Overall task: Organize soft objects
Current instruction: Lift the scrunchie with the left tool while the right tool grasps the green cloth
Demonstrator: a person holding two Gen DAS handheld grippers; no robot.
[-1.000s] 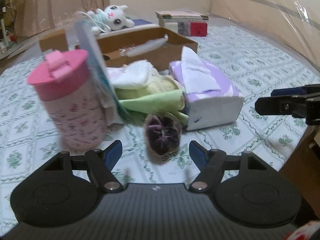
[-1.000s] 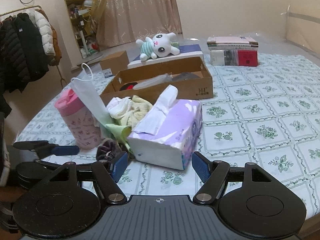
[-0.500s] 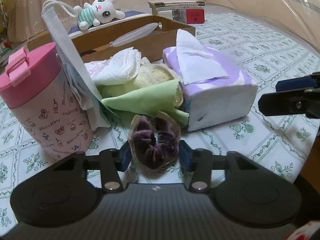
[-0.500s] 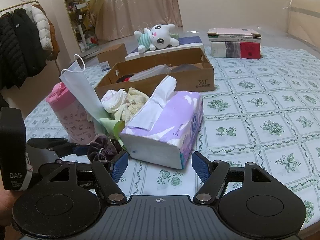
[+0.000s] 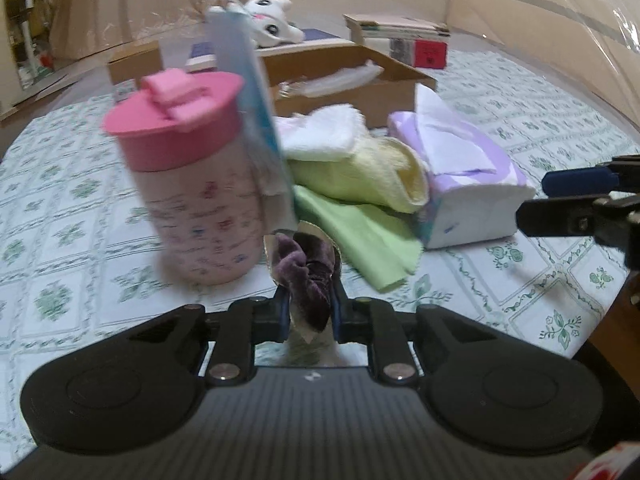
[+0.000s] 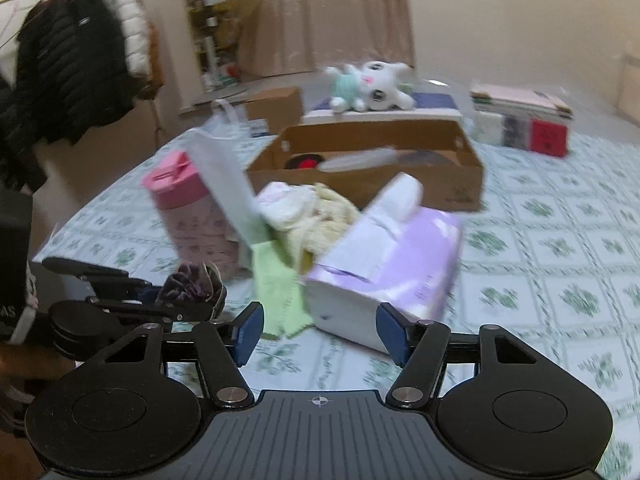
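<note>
The left gripper [image 5: 310, 312] has just been closing and now pinches a purple scrunchie [image 5: 308, 276] between its blue pads; the scrunchie bulges up out of the narrow gap, and the right wrist view shows it bunched at the tips of that gripper [image 6: 188, 292], low on the left.

Just beyond the left gripper's tips and slightly to their left stands a pink cup [image 5: 192, 200] with a pink lid, upright on the flowered cloth [image 5: 60, 240]. A face mask [image 5: 248, 92] leans up against the cup's right side. To the right of the tips, a green cloth [image 5: 360, 236] lies flat, with a yellow towel [image 5: 360, 172] on it and a white towel [image 5: 320, 136] on top of that. Right of this pile sits a purple tissue pack [image 5: 468, 184], a tissue sticking up from it.

The right gripper [image 6: 318, 334] is part open with nothing between its pads; its jaws have just been closing a little. The tissue pack [image 6: 392, 264] lies just ahead of the gap, its near white end between the two pads' lines but not touched by them. In the left wrist view this gripper's fingers [image 5: 576, 196] show at the right edge, just beside the pack.

Farther back lies an open cardboard box [image 6: 372, 160], and behind it a plush rabbit [image 6: 368, 86] on a flat white box. Right of that, a stack of books [image 6: 520, 116].
</note>
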